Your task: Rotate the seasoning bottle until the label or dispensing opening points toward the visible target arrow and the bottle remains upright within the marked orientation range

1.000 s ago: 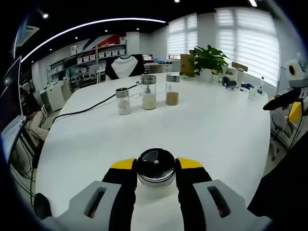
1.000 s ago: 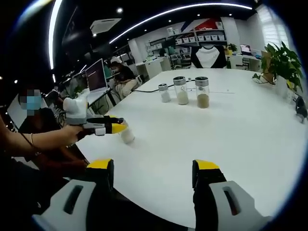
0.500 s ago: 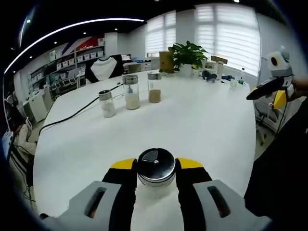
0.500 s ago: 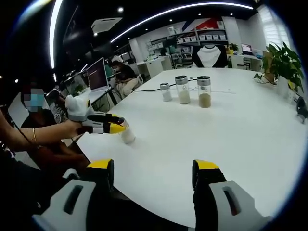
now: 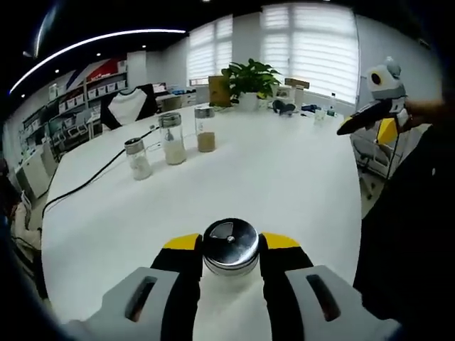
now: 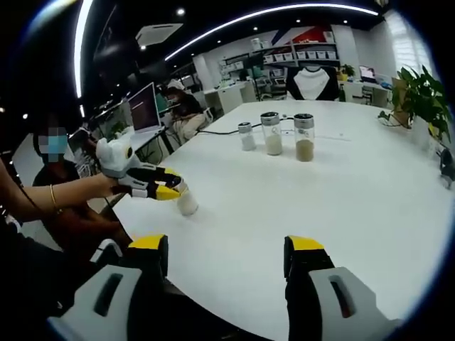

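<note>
The left tool (image 6: 167,190) clamps a seasoning bottle (image 6: 187,204) on the white table (image 6: 341,199), ahead-left of the gaping right tool (image 6: 227,257).

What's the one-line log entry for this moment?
left claw: shut on seasoning bottle, upright on white table | right claw: open, empty, off table edge | three jars: in a row, far side
</note>
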A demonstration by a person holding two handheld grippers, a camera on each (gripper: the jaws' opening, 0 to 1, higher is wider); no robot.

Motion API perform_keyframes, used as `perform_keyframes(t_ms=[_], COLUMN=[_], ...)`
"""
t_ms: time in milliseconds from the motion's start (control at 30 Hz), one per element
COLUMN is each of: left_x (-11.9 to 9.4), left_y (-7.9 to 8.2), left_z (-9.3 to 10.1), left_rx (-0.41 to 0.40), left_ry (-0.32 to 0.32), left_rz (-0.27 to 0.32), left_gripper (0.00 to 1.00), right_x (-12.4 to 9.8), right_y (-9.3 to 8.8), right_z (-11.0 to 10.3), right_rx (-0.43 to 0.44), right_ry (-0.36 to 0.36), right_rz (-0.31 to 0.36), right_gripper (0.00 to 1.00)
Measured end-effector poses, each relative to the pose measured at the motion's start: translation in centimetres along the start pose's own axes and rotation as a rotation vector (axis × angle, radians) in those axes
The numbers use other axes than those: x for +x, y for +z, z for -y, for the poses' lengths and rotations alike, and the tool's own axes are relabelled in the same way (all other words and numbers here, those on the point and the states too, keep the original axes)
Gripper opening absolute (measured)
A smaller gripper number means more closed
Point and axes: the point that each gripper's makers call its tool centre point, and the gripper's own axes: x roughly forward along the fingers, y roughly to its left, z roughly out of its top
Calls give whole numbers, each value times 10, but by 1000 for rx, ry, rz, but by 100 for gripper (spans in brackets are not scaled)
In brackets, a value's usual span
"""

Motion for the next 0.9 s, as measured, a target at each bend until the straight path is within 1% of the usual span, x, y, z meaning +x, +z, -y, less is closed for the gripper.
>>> perform_keyframes(t_ms=[100,133,167,233,300,333,433,500,567,633,700,733,767,867,900], left_x=[2,3,3,2,0,-2,-7,-10,-11,-10,-11,-11,-11,-9,-9], left_y=[-2,-6,-8,-6,-2,0,4,6,6,9,7,7,6,7,7], left_z=[-1,-1,-3,-6,-9,-11,-14,-16,-15,-13,-15,-16,-16,-14,-13], left_rx=[-24,-27,-32,-76,-124,-155,-187,-193,-204,-214,-239,-247,-276,-295,-296], left_ry=[15,37,63,110,154,177,222,263,302,325,374,386,405,411,408], left_rz=[-25,-48,-54,-37,-7,7,12,6,-17,-15,-29,-32,-33,-27,-26], left_gripper=[34,34,36,43,45,45,44,44,43,41,40,40,39,35,32], right_x=[3,4,5,5,6,5,5,4,3,2,0,0,-1,-3,-4], right_y=[3,5,6,9,10,11,11,9,8,7,6,6,6,4,4], right_z=[0,1,1,2,4,4,5,7,7,7,7,8,8,9,9], right_rx=[-3,-3,-1,-1,-2,-2,-6,-5,2,6,8,11,14,19,23], right_ry=[6,7,7,7,8,9,9,8,10,10,6,4,3,-3,-3], right_rz=[1,2,4,8,11,11,10,8,10,12,15,16,19,17,18], right_gripper=[66,66,66,66,66,66,66,66,66,66,66,66,66,65,65])
